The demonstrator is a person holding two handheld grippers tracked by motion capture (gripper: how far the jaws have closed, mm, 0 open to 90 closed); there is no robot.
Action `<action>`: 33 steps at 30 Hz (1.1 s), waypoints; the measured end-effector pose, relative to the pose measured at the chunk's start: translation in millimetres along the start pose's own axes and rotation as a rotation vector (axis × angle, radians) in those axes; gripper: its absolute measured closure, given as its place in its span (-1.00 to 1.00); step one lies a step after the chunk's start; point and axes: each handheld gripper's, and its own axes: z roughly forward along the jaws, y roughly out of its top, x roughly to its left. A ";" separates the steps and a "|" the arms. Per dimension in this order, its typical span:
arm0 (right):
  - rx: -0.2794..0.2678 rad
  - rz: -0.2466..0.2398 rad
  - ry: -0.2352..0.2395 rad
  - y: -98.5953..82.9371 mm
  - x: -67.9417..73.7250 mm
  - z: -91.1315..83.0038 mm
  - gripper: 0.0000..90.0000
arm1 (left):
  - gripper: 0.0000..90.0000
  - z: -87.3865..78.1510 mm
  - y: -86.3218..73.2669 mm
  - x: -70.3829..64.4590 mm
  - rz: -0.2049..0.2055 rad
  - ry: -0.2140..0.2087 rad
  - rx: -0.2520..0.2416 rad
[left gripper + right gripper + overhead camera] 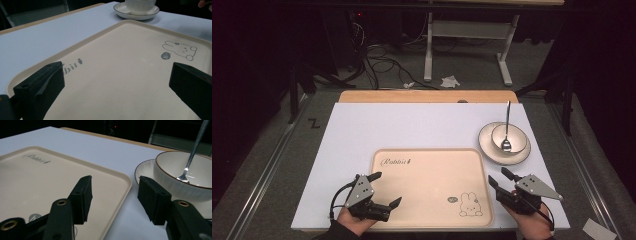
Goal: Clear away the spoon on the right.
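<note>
From the high view, the left hand-held gripper [386, 189] hangs spread over the tray's [432, 220] near-left corner; the right hand-held gripper [500, 177], also spread, sits just right of the tray. The bowl [511, 134] lies ahead of it.

In the left gripper view, the tray [120, 75] stretches ahead between the spread jaws.

In the right gripper view, the bowl [175, 185] sits ahead-right, its spoon [192, 152] leaning away; the right hand is likely nearer.

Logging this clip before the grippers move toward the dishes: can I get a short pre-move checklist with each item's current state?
1. Left gripper open, nothing held: ok.
2. Right gripper open, nothing held: ok.
3. Tray bare and flat on the white board, left gripper over its near left corner: ok.
4. Bowl seated on the saucer, right of the tray and apart from it: ok.
5. Spoon inside the bowl, handle leaning on the far rim: ok.
6. Bowl contents: cannot tell.
</note>
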 end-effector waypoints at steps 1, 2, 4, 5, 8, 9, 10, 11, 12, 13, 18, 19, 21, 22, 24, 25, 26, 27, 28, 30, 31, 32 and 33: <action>0.000 0.003 -0.001 0.2 -0.4 0.0 0.10 | -0.99 -0.1 0.0 0.0 0.000 0.000 0.000; 0.000 0.005 -0.005 0.3 -0.7 0.0 0.10 | -0.99 -0.2 0.1 0.1 0.001 -0.001 0.001; 0.001 0.014 -0.014 1.3 -1.5 0.1 0.22 | -0.99 -0.3 0.2 -0.1 0.002 0.000 -0.001; 0.001 0.014 -0.014 1.3 -1.5 0.1 0.22 | -0.99 -0.3 0.2 -0.1 0.002 0.000 -0.001; -0.004 0.023 -0.032 3.8 -3.5 -1.2 0.37 | -0.99 -0.4 0.3 -0.2 0.000 -0.001 -0.002; -0.003 0.024 -0.044 4.7 -3.8 -2.3 0.38 | -0.99 -0.4 0.3 -0.2 0.000 -0.001 -0.002; -0.011 0.021 -0.052 6.1 -5.0 -3.7 0.38 | -0.99 -0.5 0.3 -0.3 0.000 -0.001 -0.002; -0.011 0.021 -0.052 6.1 -5.0 -3.7 0.38 | -0.99 -0.5 0.3 -0.3 0.000 -0.001 -0.002; -0.024 0.025 -0.066 8.9 -7.4 -5.8 0.39 | -0.99 -0.5 0.3 -0.1 -0.001 -0.002 -0.003; -0.027 0.035 -0.067 10.4 -9.0 -6.4 0.42 | -0.99 -0.5 0.3 0.1 -0.002 -0.003 -0.003; -0.042 0.049 -0.097 17.9 -17.3 -5.7 0.53 | -0.99 -0.5 -0.2 1.1 -0.003 -0.004 0.000; -0.042 0.048 -0.103 19.4 -18.7 -5.2 0.54 | -0.99 -0.7 -0.3 1.3 -0.005 -0.004 -0.001; -0.035 0.051 -0.119 23.7 -22.1 -2.7 0.56 | -0.99 -0.9 -0.2 1.5 -0.004 -0.003 -0.001; -0.028 0.057 -0.125 26.5 -25.0 -0.6 0.59 | -0.99 -1.2 -0.1 1.6 -0.004 -0.005 -0.001; -0.019 0.063 -0.129 30.2 -29.3 2.8 0.62 | -0.99 -1.8 0.0 2.1 -0.006 -0.006 -0.005; -0.020 0.056 -0.136 32.5 -32.0 5.2 0.64 | -0.99 -2.2 -0.1 2.7 -0.008 -0.006 -0.007; -0.023 0.052 -0.140 34.6 -34.8 7.5 0.67 | -0.99 -2.6 -0.2 3.3 -0.011 -0.006 -0.008; -0.023 0.052 -0.140 34.6 -34.8 7.5 0.67 | -0.99 -2.6 -0.2 3.3 -0.011 -0.006 -0.008; -0.010 0.056 -0.149 40.5 -42.1 13.8 0.75 | -0.99 -3.2 -0.1 3.9 -0.013 -0.004 -0.011; -0.005 0.073 -0.149 46.1 -49.6 19.2 0.85 | -0.99 -3.7 -0.1 4.0 -0.015 -0.004 -0.014; -0.006 0.070 -0.156 49.6 -54.5 22.5 0.92 | -0.99 -4.2 0.1 4.0 -0.013 -0.002 -0.015; -0.005 0.071 -0.160 51.8 -57.3 24.4 0.95 | -0.99 -4.3 0.1 4.0 -0.013 -0.003 -0.016; -0.003 0.074 -0.169 54.1 -60.0 26.3 1.00 | -0.99 -4.3 0.1 4.0 -0.013 -0.003 -0.016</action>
